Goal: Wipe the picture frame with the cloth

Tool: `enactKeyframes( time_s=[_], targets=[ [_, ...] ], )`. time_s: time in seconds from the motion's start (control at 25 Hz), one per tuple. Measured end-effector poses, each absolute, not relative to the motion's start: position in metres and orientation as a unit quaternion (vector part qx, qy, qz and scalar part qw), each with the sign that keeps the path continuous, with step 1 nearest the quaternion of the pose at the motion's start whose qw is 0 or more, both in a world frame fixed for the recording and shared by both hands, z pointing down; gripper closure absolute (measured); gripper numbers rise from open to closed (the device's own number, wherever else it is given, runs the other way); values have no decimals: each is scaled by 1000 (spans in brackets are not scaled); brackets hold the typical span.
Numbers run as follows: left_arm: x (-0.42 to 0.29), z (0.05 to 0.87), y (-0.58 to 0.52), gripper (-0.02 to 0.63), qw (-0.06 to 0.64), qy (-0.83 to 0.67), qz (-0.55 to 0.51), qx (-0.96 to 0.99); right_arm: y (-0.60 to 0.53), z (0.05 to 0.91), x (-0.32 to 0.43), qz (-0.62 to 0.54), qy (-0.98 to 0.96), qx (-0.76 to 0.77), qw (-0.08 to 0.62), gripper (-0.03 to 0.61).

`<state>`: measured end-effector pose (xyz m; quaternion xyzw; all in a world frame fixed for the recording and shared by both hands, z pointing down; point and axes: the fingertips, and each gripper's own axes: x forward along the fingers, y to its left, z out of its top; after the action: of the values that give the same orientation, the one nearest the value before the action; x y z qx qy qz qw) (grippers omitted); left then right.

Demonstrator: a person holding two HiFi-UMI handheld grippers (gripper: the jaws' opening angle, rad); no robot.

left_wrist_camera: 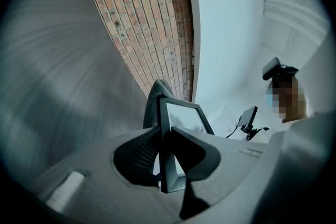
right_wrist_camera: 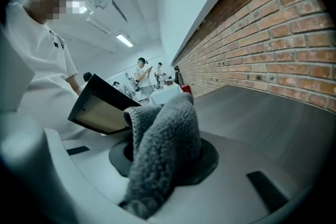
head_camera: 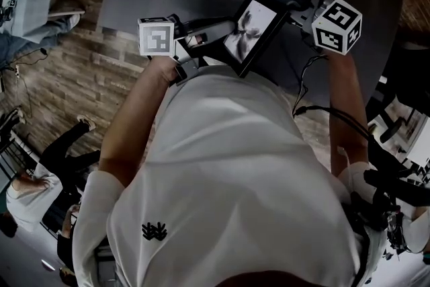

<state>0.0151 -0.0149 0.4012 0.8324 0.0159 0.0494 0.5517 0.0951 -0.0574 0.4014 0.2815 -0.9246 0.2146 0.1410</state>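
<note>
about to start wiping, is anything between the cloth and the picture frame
Nothing visible does. The right gripper holds the cloth just beside the picture frame, which the left gripper clamps by its edge.

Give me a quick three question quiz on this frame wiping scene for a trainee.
1. True or false: the left claw is shut on the picture frame's edge.
2. What does the right claw hold? A sponge; B grey cloth; C nothing.
3. Fill in: the wall beside the table is ___.
Key: 1 true; 2 B; 3 brick.
</note>
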Motion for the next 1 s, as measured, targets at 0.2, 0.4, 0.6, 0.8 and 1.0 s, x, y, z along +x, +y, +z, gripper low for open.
enactKeyframes(
  time_s=[0.2, 0.4, 0.6, 0.8, 1.0],
  targets=[
    [4, 408, -21, 537, 556, -1, 46, 830, -53, 396, 94, 222, -925, 279, 128, 486],
    [-2, 414, -30, 537, 576, -29, 39, 816, -46, 376, 104, 210, -928, 288, 111, 486],
    [-8, 420, -37, 537, 582, -47, 40, 811, -44, 358, 113, 190, -927, 307, 98, 486],
    [-14, 423, -45, 537, 584, -61, 41, 809, -41, 348, 118, 170, -924, 325, 107, 486],
    [-14, 430, -52, 537, 586, -76, 45, 806, -40, 349, 111, 151, -925, 323, 131, 486]
  ],
)
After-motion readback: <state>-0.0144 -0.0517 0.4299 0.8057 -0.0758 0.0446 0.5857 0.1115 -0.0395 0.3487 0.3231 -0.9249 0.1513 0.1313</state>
